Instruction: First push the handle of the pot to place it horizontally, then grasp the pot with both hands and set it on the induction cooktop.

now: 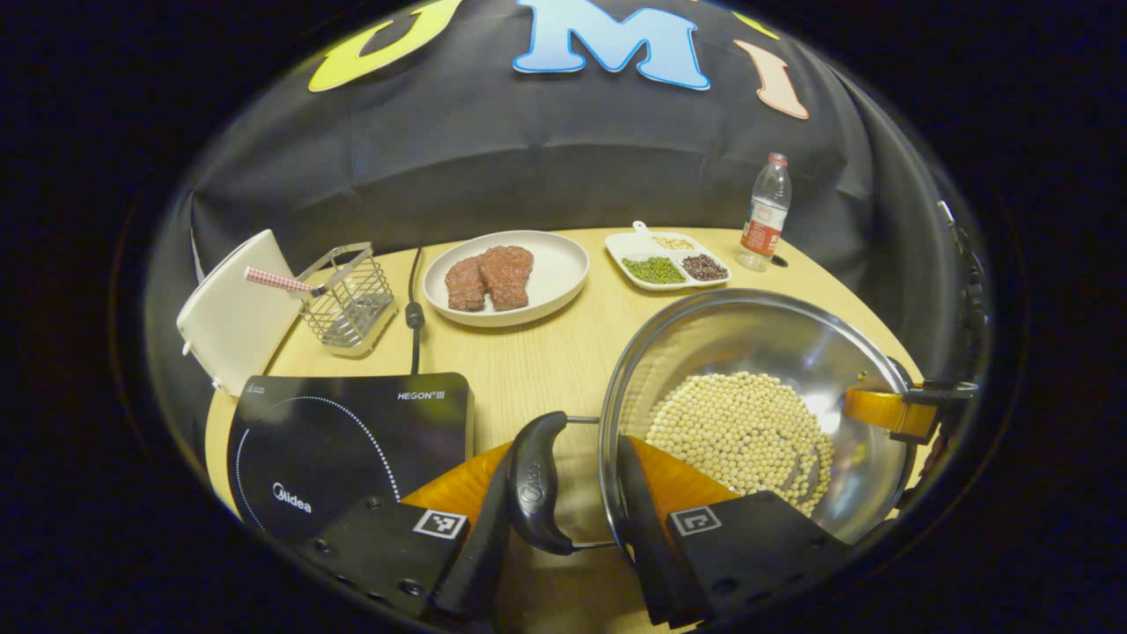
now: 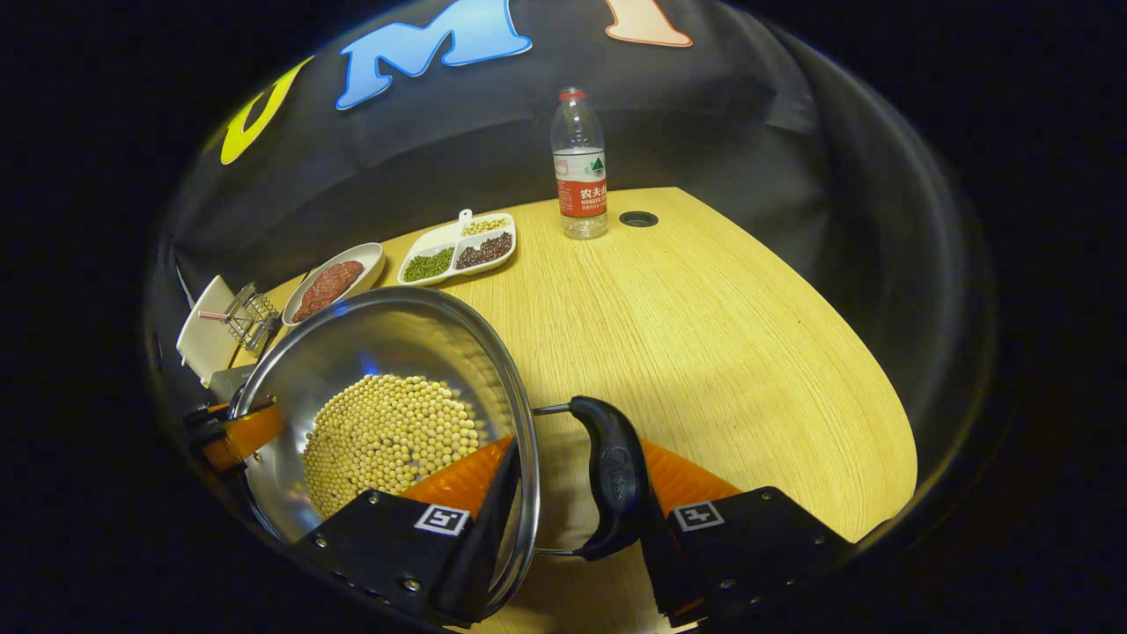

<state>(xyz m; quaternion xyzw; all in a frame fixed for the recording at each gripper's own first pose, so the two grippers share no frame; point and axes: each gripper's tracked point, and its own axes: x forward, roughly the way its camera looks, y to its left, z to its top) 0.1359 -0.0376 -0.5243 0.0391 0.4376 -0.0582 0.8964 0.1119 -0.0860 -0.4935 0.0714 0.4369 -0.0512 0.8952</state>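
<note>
Left gripper view: pale round wooden table [image 1: 537, 370]; black induction cooktop [image 1: 343, 440] at front left; steel pot of yellow beans [image 1: 748, 414] beside it on the table. Left gripper [image 1: 577, 480] straddles the pot's black side handle [image 1: 533, 484] and rim.

Right gripper view: right gripper [image 2: 563, 493] likewise straddles rim and opposite handle [image 2: 612, 475]; clear plastic bottle [image 2: 579, 167] at the far edge.

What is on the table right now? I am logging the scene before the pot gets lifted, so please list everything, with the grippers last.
pot: one, steel, holding pale beans, beside the cooktop
pot handles: two, black, one each side
induction cooktop: one, black, near edge
plate: one, white, with two brown meat pieces
divided dish: one, white, three fillings
bottle: one, clear, red label, far side
wire basket: one, metal
white board: one, beside the basket
left gripper: straddles one handle and the rim
right gripper: straddles the other
</note>
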